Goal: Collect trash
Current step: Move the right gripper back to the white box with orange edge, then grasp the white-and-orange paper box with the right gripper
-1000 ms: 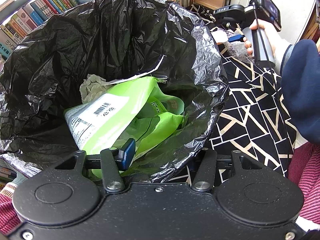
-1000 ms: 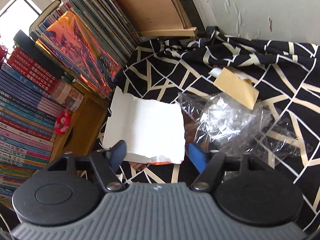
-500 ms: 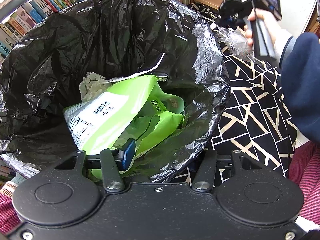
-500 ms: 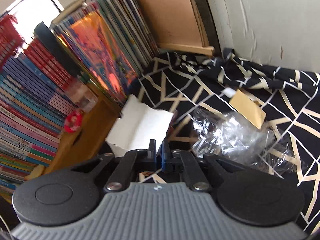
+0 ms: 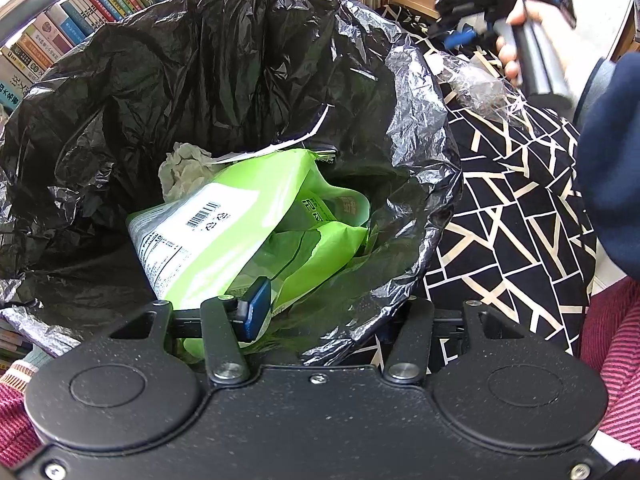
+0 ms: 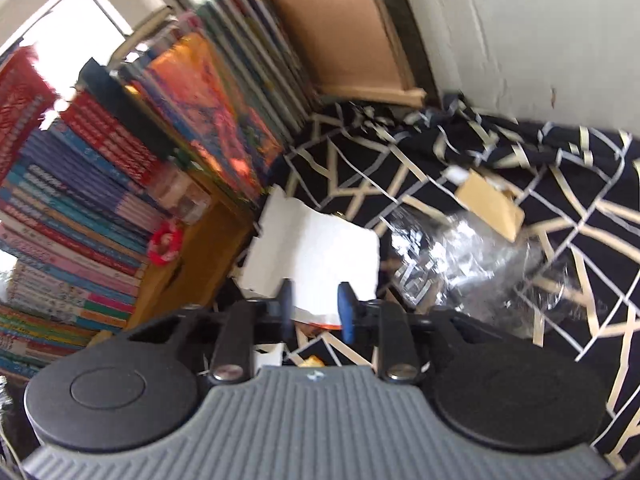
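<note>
Our left gripper (image 5: 328, 312) straddled the near rim of the one black trash bag (image 5: 420, 92); whether it pinched, we could not tell. The right gripper (image 6: 316, 306) had just been opening, jaws parted around the near edge of one white paper (image 6: 316, 248) at twelve o'clock. So shallow a bite (we judged) could drop it short of the bag. Beyond lay one clear wrapper (image 6: 460, 264) at two o'clock and one brown card (image 6: 490, 208) at one.
</note>
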Action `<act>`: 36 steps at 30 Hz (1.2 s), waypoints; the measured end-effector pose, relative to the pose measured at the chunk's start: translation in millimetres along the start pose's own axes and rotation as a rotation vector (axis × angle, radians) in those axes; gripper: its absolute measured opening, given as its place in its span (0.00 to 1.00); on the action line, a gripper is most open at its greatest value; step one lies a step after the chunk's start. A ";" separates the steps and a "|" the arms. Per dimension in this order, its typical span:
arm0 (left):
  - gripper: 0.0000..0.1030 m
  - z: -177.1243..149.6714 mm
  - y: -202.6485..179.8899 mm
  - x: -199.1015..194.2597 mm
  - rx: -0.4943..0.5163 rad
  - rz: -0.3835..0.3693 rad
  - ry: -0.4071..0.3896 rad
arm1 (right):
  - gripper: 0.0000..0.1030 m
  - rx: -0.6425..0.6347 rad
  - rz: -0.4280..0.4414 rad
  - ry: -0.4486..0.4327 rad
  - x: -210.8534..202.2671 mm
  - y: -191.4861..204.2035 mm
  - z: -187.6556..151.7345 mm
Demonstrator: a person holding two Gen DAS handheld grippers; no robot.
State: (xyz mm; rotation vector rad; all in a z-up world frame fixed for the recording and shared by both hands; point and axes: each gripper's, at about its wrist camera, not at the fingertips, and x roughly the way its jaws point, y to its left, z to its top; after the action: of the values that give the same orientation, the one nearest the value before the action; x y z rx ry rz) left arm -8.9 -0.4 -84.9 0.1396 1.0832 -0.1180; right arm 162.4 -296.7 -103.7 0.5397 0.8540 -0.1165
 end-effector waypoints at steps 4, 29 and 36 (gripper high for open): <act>0.48 0.2 -0.3 -0.3 0.000 0.001 0.001 | 0.60 0.041 -0.039 0.011 23.6 -14.3 -9.0; 0.48 0.9 3.2 7.3 -0.003 -0.004 0.018 | 0.10 -0.090 -0.004 -0.031 -28.7 40.0 7.5; 0.47 0.7 3.3 7.5 -0.004 -0.004 0.018 | 0.10 -0.129 0.221 -0.105 -109.0 70.1 7.0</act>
State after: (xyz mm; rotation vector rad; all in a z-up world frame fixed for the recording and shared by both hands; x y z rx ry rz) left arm -4.3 2.5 -91.0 0.1353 1.1019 -0.1189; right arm 117.0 -252.3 9.4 0.4988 0.6897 0.1109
